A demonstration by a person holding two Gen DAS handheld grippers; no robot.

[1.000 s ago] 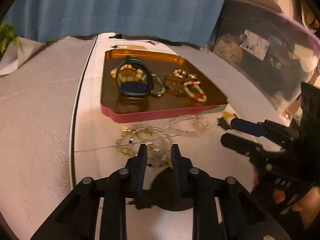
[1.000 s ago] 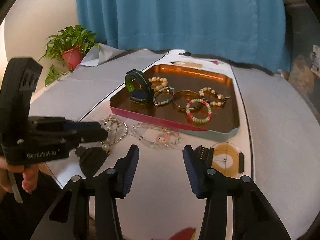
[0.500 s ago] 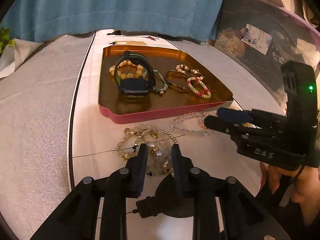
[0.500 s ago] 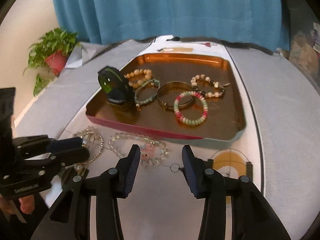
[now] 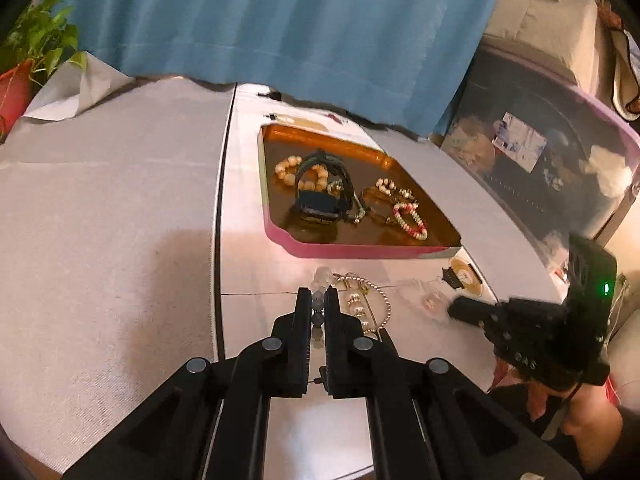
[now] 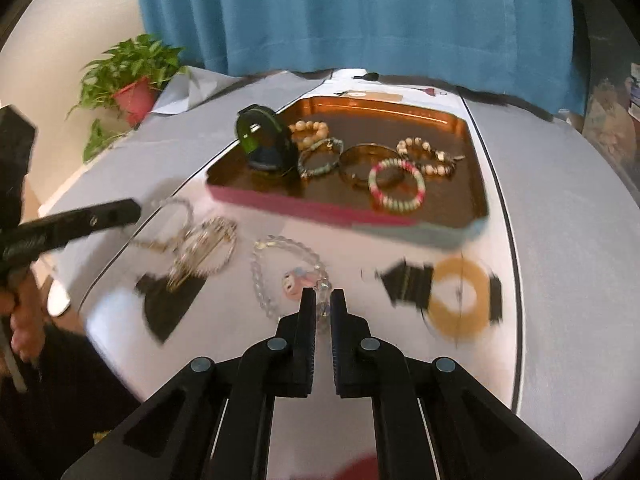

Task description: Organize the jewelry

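Left gripper (image 5: 318,300): black, jaws pinched on the pearl-and-gold bead tangle (image 5: 362,300) lying on the white table (image 5: 248,272) in front of the tray.
Right gripper (image 6: 323,304): black, jaws clamped on the clear crystal bracelet with pink charm (image 6: 286,274), also on the table.
Tray: copper-lined rectangular tin with pink wall (image 6: 280,202), beyond both pieces.
Tray contents, counted: one black-green watch (image 6: 266,142); five bracelets, including a pink-green beaded one (image 6: 396,186).
Surroundings: blue curtain (image 6: 360,12), one potted plant (image 6: 132,80).
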